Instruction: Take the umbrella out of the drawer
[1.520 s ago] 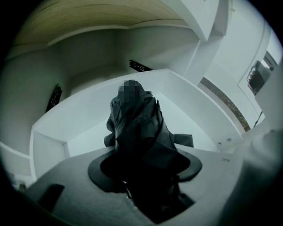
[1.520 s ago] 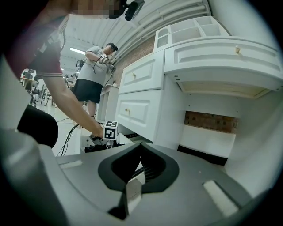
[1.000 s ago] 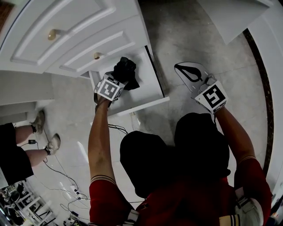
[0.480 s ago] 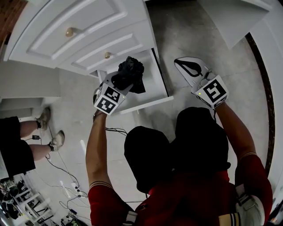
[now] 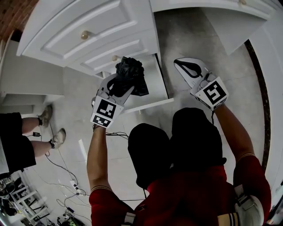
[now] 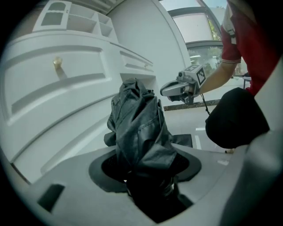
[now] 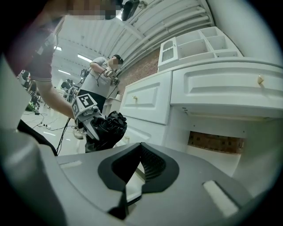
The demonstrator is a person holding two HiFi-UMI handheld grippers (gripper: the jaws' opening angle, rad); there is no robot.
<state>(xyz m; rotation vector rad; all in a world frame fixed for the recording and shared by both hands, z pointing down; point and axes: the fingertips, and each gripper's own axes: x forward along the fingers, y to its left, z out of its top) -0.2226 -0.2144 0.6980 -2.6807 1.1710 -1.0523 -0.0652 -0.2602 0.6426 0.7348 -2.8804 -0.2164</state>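
The left gripper [image 5: 118, 88] pinches a folded black umbrella [image 6: 139, 128] by its lower end, the pads [image 6: 104, 170] spread around the crumpled fabric and pressing on it from both sides. The umbrella's long axis runs in line with the fingers. Its free end sticks out well beyond the fingertips, tilted up and pointing toward the white cabinet [image 5: 84, 26]. In the head view it hangs over the left part of the open drawer [image 5: 155, 86], which lies past and below the fingertips.

The right gripper [image 5: 188, 69] is well apart to the right of the drawer. Its fingertips meet, with only a narrow gap behind them and nothing in it.

The cabinet has panelled fronts and small brass knobs [image 5: 85, 35], with open shelves [image 7: 199, 46] above and a brick wall [image 5: 17, 13] behind. The floor [image 5: 190, 31] is pale, mottled stone. Cables [image 5: 62, 172] trail across it at left, near another person's legs [image 5: 26, 145].
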